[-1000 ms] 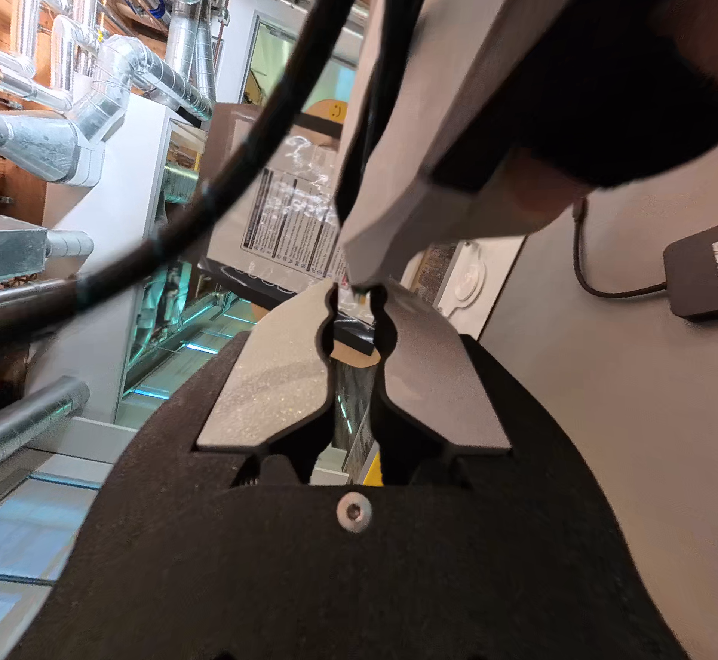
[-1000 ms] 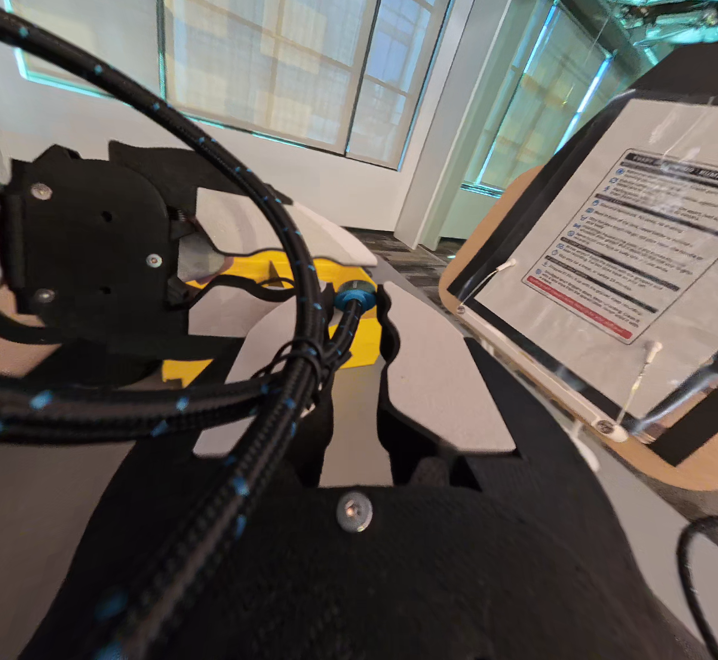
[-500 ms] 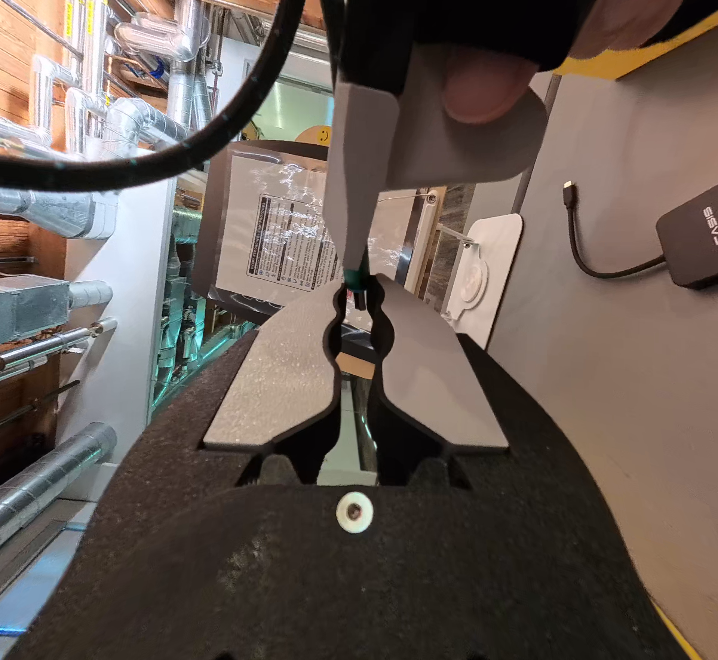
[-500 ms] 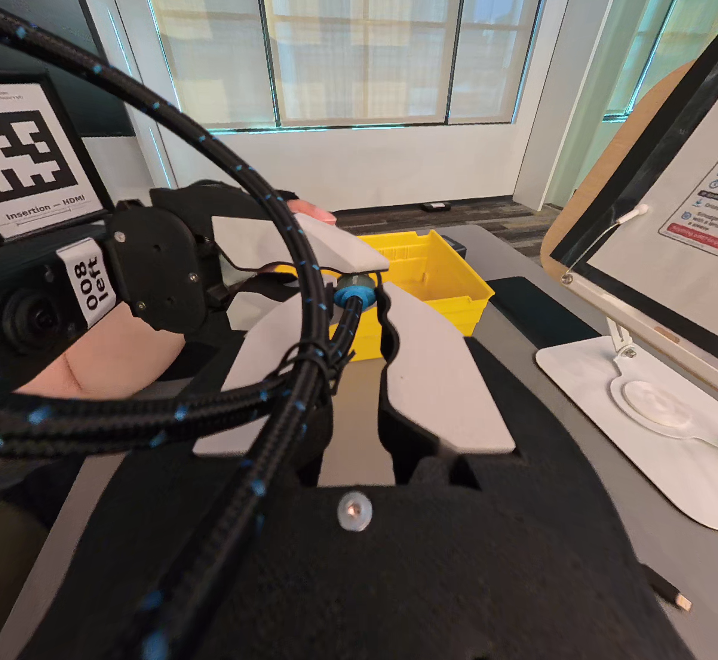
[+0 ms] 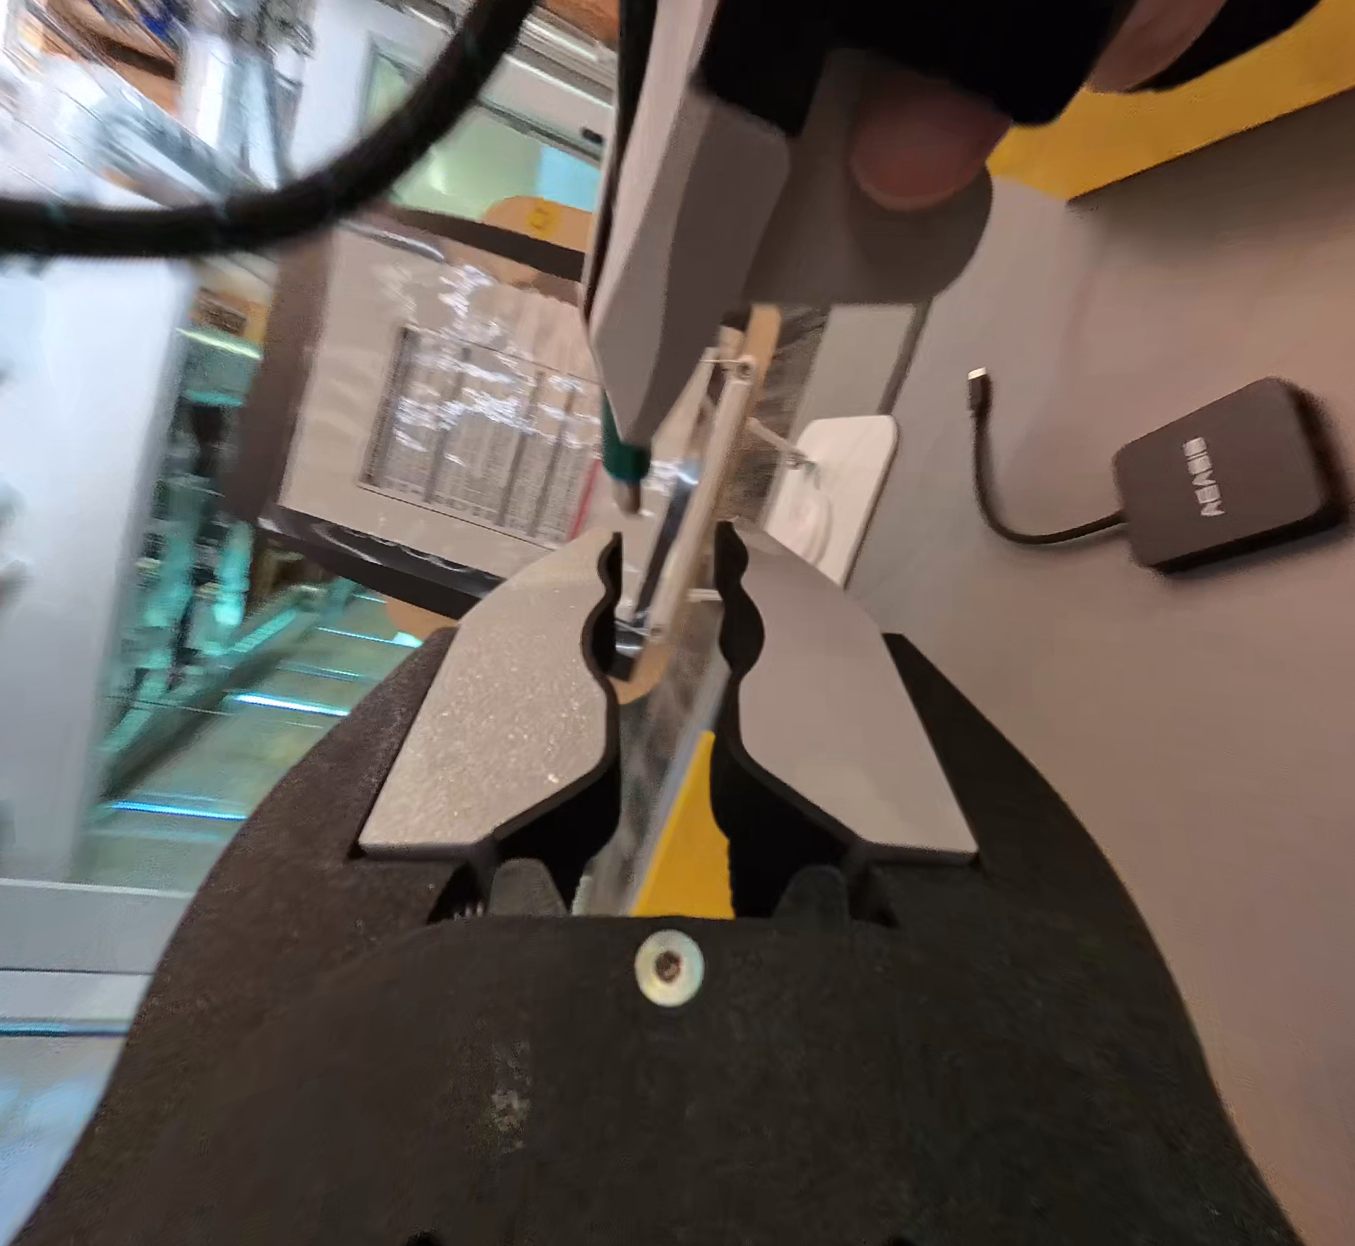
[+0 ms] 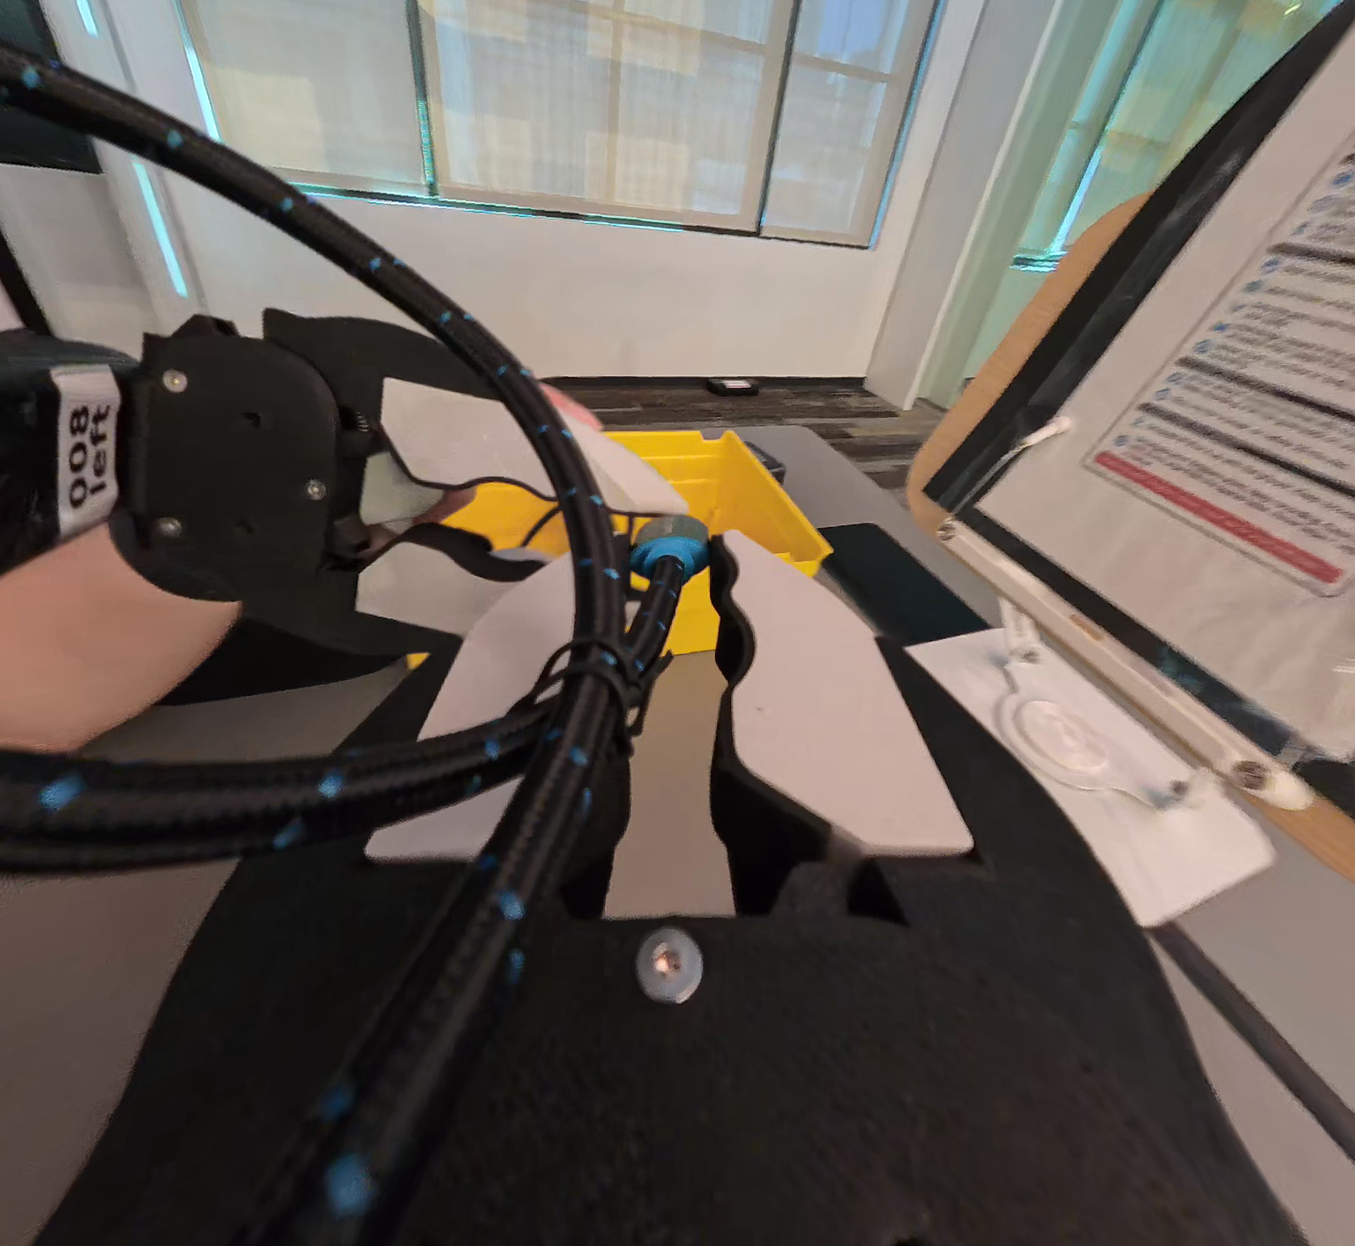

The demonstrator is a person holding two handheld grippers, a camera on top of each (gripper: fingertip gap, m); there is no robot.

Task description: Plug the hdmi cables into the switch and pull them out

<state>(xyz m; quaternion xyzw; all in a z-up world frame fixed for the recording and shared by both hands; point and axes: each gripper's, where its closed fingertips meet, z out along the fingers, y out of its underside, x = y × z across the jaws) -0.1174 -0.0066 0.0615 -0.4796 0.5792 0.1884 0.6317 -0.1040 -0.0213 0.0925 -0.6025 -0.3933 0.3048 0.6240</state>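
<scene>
My right gripper (image 6: 671, 551) is shut on the plug end of a black braided HDMI cable (image 6: 454, 345), at its blue collar (image 6: 663, 547). The cable loops back over the gripper, bound by a thin tie (image 6: 597, 672). In the left wrist view the right gripper (image 5: 630, 433) comes down from above, with the plug tip (image 5: 627, 492) sticking out just above my left fingertips. My left gripper (image 5: 667, 543) is open and empty. It also shows in the right wrist view (image 6: 513, 499), close to the plug. The black switch (image 5: 1232, 470) lies on the grey table (image 5: 1136, 771) to the right, with a short lead (image 5: 986, 463).
A yellow bin (image 6: 740, 499) stands on the table behind both grippers. A framed sign on a white stand (image 6: 1085, 763) is at the right in the right wrist view and straight ahead in the left wrist view (image 5: 469, 419). A person's hand (image 6: 95, 639) holds the left gripper.
My left jaws have opened wider and the plug tip, which sat between their tips, now stands above them. The right gripper keeps its hold on the cable.
</scene>
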